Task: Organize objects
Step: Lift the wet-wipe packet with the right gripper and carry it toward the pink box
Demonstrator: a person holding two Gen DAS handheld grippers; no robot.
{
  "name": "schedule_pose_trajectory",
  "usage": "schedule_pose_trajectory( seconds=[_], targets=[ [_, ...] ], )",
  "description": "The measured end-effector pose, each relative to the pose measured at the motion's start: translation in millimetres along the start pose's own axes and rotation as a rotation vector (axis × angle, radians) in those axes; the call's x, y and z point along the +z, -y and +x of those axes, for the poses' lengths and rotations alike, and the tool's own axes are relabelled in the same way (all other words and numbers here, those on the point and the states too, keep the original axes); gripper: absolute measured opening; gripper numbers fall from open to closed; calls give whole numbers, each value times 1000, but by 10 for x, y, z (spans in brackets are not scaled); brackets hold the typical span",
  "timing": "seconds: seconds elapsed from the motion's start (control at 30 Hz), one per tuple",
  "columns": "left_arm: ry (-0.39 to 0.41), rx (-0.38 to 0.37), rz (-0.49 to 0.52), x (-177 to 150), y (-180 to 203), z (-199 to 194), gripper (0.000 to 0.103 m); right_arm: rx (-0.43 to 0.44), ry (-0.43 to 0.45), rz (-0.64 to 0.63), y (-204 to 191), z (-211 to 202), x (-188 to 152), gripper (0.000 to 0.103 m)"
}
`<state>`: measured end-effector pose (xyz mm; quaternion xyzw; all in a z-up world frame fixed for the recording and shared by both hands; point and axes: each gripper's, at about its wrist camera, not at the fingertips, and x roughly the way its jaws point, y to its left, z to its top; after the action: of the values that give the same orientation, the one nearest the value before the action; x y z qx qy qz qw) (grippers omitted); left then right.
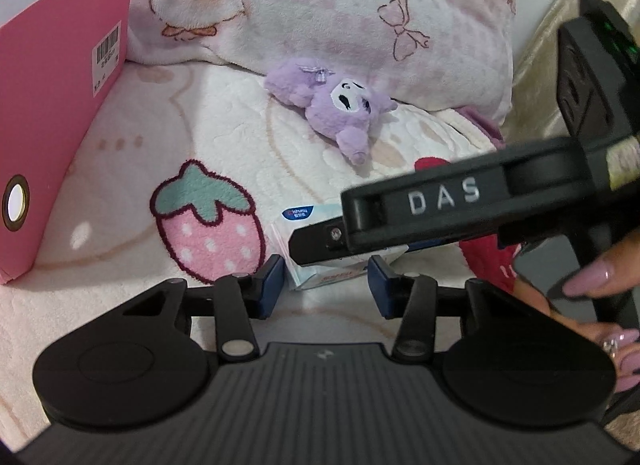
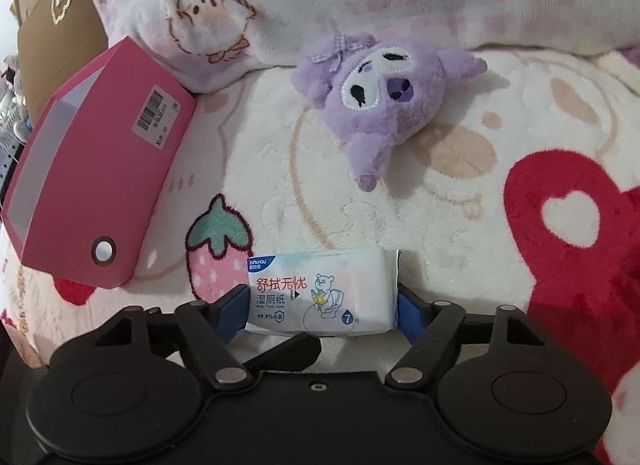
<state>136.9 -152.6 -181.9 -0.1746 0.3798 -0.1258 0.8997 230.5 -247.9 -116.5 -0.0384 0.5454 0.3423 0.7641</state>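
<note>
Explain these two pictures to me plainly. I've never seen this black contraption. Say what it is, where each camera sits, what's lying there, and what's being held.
These are two hand-held grippers, each with a camera looking along its fingers. The right camera shows the right gripper with its blue pads against both ends of a wet-wipe pack; it looks gripped. The left camera shows the left gripper open and empty, with the right one crossing in front, held by a hand. On the fluffy blanket lie a purple plush toy and an open pink box.

Right hand-held gripper (image 2: 320, 305) clamped shut, left hand-held gripper (image 1: 326, 285) spread apart
</note>
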Motion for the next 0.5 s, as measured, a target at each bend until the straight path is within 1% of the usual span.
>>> schedule_pose_trajectory(
  seconds=[0.13, 0.3, 0.5],
  targets=[
    [-3, -7, -6, 7, 10, -58, 42, -23, 21, -28, -72, -60, -45, 77],
    [-19, -5, -7, -1, 32, -129, 41, 1, -3, 8, -47, -92, -74, 78],
    [-33, 2, 22, -1, 104, -302, 40, 37, -26, 52, -90, -222, -126, 78]
  ],
)
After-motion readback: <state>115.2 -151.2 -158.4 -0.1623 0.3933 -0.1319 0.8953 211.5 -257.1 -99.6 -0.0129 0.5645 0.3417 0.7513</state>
